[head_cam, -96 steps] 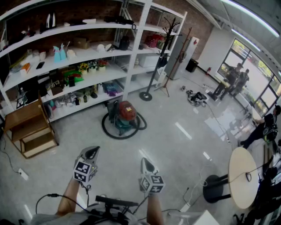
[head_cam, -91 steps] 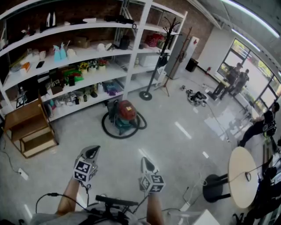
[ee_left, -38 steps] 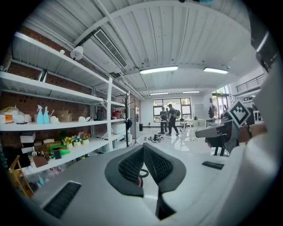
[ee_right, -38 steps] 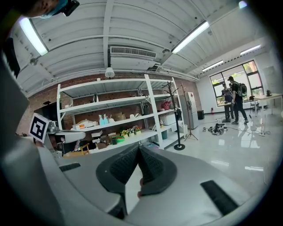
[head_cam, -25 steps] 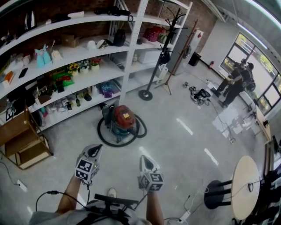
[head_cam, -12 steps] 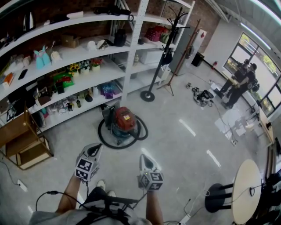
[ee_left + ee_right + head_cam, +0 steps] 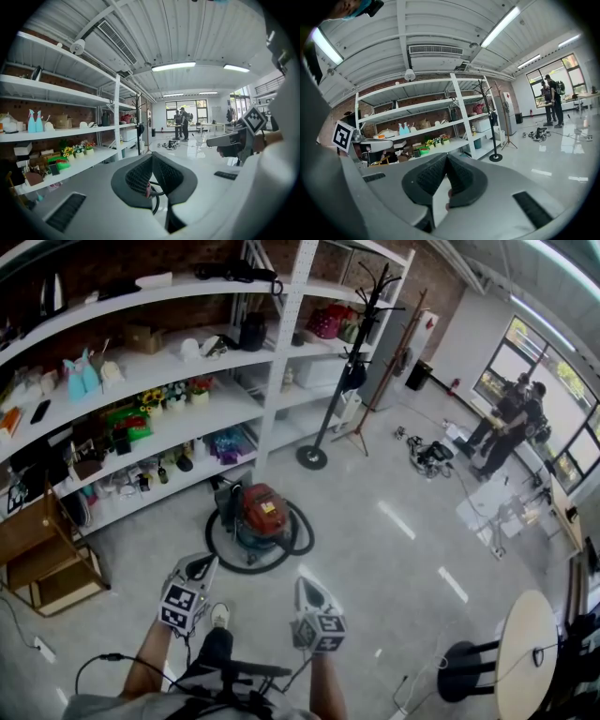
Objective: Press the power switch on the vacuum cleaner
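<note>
Standing on the glossy floor [image 7: 394,549] in front of the white shelving [image 7: 141,418], the red vacuum cleaner [image 7: 262,515], ringed by its black hose [image 7: 228,559], sits closer to the grippers than it did half a second ago, just beyond their tips and slightly left of centre. The left gripper [image 7: 199,564] and the right gripper [image 7: 308,583] are held side by side as before, each with its jaws pressed together and nothing between them, neither touching the vacuum. A shoe [image 7: 219,616] has stepped forward between the arms. Two people [image 7: 511,418] stand at the far right near the windows.
</note>
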### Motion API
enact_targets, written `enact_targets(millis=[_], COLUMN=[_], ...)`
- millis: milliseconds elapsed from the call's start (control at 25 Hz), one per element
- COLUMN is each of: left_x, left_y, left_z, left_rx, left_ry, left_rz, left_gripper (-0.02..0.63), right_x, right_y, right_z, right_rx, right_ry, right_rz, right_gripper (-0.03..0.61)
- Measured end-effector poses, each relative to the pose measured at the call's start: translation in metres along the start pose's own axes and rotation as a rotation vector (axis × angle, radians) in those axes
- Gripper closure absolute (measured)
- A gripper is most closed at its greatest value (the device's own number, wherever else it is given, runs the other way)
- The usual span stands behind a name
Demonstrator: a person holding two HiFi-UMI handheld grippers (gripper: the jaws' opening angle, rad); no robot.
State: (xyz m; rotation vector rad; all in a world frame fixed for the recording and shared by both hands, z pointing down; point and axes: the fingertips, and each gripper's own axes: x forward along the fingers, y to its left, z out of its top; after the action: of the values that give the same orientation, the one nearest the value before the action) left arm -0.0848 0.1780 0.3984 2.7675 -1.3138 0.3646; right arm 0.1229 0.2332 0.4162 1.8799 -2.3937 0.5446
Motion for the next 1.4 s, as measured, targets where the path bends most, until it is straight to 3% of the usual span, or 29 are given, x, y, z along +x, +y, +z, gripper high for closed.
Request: enact_targets(millis=[960,1400], left_x=[0.164,0.219], left_y=[0.14,0.19], left_z=[0.051,0.049], left_rx=[-0.004,-0.007], left_ry=[0.014,0.035], left_rz=[-0.081,-0.112], left_gripper=[0.607,0.607], right_x=[0.189,0.259], right_y=[-0.026,-0.038], right_z=[0.07,0.08], right_rx=[0.028,0.044], right_ry=[0.032,0.045], right_rz=[-0.067,-0.109], right_gripper=[0.566,0.566])
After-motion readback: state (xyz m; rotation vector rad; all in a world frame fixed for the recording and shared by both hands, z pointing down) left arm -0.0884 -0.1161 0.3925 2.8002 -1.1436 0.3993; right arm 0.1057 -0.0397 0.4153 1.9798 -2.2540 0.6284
